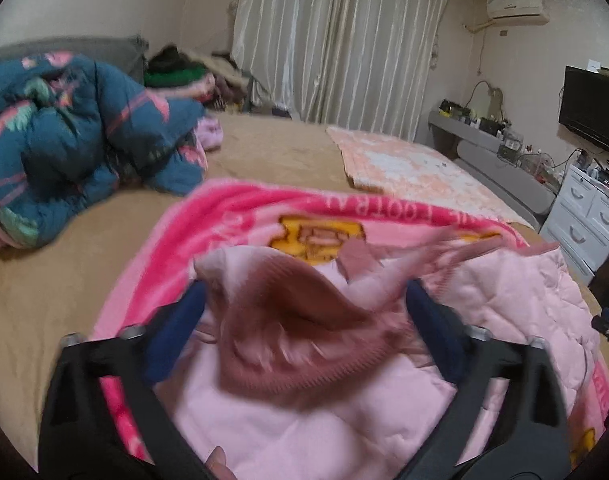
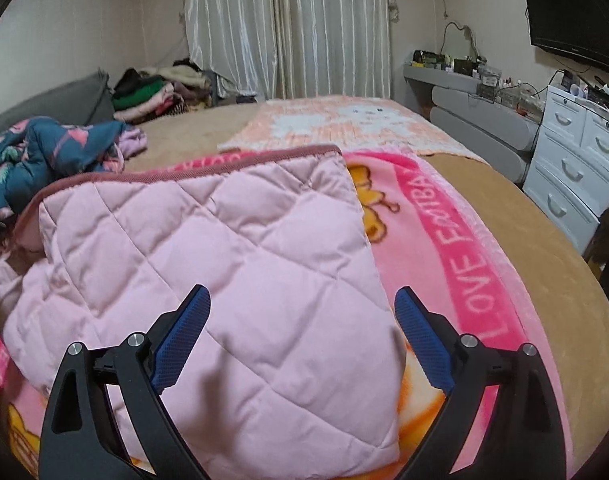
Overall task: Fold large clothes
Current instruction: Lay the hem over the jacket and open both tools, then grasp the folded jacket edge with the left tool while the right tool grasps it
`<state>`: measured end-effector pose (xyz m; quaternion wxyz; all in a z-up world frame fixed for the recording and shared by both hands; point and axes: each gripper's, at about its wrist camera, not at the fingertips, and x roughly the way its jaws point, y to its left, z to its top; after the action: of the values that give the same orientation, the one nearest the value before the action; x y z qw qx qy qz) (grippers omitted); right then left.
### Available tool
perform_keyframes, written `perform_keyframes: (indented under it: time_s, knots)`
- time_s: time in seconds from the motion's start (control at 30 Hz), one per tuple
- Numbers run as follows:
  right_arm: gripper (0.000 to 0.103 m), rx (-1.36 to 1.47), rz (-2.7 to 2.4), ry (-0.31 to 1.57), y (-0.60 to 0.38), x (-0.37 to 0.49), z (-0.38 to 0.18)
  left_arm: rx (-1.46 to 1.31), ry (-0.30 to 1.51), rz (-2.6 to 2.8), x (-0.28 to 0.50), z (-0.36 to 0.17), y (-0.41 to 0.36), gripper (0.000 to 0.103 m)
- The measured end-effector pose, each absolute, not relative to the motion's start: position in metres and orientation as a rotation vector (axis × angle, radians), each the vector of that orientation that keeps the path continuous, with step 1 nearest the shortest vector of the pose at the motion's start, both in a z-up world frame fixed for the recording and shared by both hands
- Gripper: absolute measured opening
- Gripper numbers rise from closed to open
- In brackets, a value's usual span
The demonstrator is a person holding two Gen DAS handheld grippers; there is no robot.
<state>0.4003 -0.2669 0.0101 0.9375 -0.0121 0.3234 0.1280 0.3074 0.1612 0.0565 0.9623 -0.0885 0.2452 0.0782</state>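
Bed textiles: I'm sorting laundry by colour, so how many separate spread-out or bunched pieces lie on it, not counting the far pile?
Pale pink quilted garment: 1
Hot pink printed blanket: 1
Teal patterned comforter: 1
Peach and white blanket: 1
Total: 4

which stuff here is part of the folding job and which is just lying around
In the job:
pink quilted garment
its ribbed cuff, between the left gripper's fingers
left gripper, open
right gripper, open over the garment

Lying about:
pink blanket
teal duvet
clothes pile
TV
white drawers
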Motion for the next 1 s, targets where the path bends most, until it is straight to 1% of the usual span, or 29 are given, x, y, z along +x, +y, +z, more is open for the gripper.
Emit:
perform_keyframes:
  time_s: [0.2, 0.37, 0.6, 0.7, 0.8, 0.9, 1.0]
  knots:
    - [0.094, -0.016, 0.262, 0.660, -0.276, 0.397, 0.011, -0.144, 0.432, 0.212, 0.271, 0.085, 0.160, 0.094]
    - [0.095, 0.014, 0.252, 0.637, -0.290, 0.385, 0.021, -0.128, 0.442, 0.254, 0.252, 0.089, 0.172, 0.094]
    - [0.095, -0.017, 0.234, 0.625, -0.299, 0.364, 0.025, -0.169, 0.542, 0.249, 0.226, 0.062, 0.188, 0.094]
    - [0.097, -0.007, 0.229, 0.639, -0.300, 0.360, 0.019, -0.242, 0.609, 0.188, 0.219, 0.038, 0.196, 0.094]
    - [0.097, 0.003, 0.234, 0.680, -0.298, 0.361, 0.002, -0.329, 0.699, 0.148, 0.219, 0.003, 0.202, 0.094]
    - [0.096, -0.001, 0.223, 0.726, -0.297, 0.368, -0.021, -0.253, 0.740, 0.207, 0.225, -0.020, 0.195, 0.094]
    - [0.096, 0.037, 0.228, 0.755, -0.300, 0.378, -0.039, -0.197, 0.741, 0.180, 0.236, -0.024, 0.186, 0.094]
